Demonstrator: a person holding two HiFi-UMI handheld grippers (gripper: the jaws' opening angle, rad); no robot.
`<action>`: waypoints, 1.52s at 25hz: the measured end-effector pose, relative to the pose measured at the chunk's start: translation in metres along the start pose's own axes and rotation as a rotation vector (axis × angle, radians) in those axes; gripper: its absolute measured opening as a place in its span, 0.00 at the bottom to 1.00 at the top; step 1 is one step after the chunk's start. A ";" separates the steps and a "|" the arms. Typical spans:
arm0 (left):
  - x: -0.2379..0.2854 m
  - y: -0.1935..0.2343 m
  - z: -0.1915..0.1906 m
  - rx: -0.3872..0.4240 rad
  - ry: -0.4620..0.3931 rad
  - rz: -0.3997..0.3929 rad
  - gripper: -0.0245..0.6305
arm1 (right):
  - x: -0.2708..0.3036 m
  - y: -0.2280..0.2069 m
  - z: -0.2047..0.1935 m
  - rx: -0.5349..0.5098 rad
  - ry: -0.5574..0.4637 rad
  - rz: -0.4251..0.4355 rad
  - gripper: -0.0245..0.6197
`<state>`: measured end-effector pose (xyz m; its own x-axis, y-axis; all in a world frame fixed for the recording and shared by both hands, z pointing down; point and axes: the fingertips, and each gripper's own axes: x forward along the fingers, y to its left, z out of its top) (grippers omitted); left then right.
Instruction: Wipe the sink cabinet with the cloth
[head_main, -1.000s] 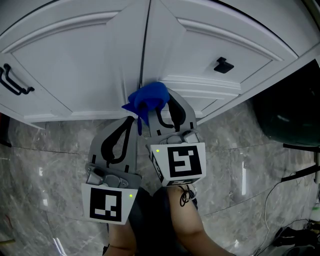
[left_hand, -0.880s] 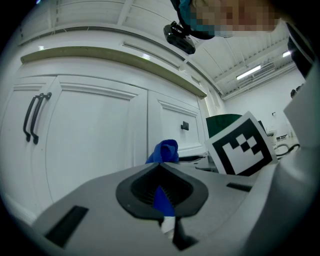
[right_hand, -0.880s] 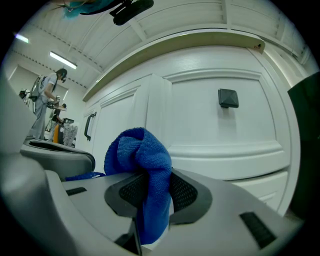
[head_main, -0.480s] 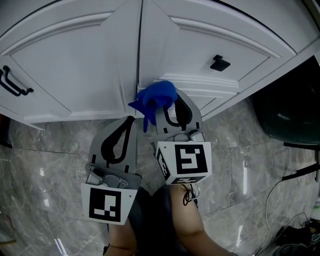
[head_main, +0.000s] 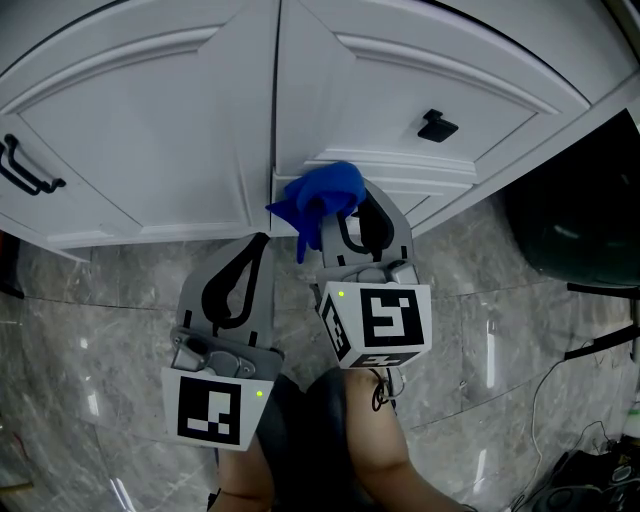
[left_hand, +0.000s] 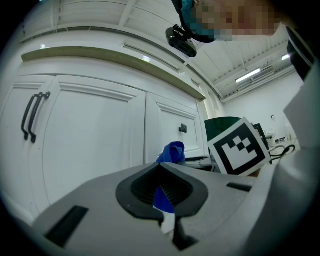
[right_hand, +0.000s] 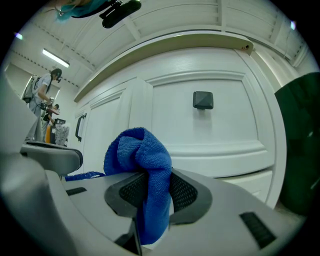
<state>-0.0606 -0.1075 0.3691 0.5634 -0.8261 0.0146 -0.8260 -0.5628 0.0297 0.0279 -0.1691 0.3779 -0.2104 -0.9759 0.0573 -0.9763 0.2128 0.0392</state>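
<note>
A blue cloth (head_main: 325, 192) is bunched in my right gripper (head_main: 342, 207), which is shut on it. The cloth touches the bottom rail of the white sink cabinet's right door (head_main: 400, 80), just right of the seam between the two doors. In the right gripper view the cloth (right_hand: 145, 165) bulges up from between the jaws in front of the door. My left gripper (head_main: 262, 240) hangs shut beside it, to the left and slightly nearer me, off the cabinet. From the left gripper view, the cloth (left_hand: 172, 151) shows beyond the left gripper (left_hand: 162, 192).
A black bar handle (head_main: 22, 165) is on the left door, a black knob (head_main: 437, 125) on the right door. A dark green bin (head_main: 580, 230) stands at the right on the marble floor (head_main: 100, 330), with cables (head_main: 570, 370) nearby. A person (right_hand: 45, 100) stands far off.
My right gripper has slid the cloth rightwards along the foot of the right door, away from the seam. The left gripper has stayed where it was.
</note>
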 end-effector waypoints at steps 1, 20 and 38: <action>0.000 0.000 0.000 -0.001 -0.001 -0.001 0.04 | 0.000 0.000 0.000 0.000 -0.001 0.000 0.22; 0.005 -0.002 -0.002 -0.011 -0.006 -0.015 0.04 | -0.003 -0.010 0.000 0.006 -0.007 -0.033 0.22; 0.010 -0.003 -0.006 -0.016 0.001 -0.016 0.04 | -0.007 -0.022 -0.001 0.012 -0.010 -0.067 0.22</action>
<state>-0.0526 -0.1137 0.3751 0.5762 -0.8171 0.0155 -0.8168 -0.5751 0.0455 0.0507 -0.1670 0.3778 -0.1454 -0.9883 0.0454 -0.9887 0.1469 0.0308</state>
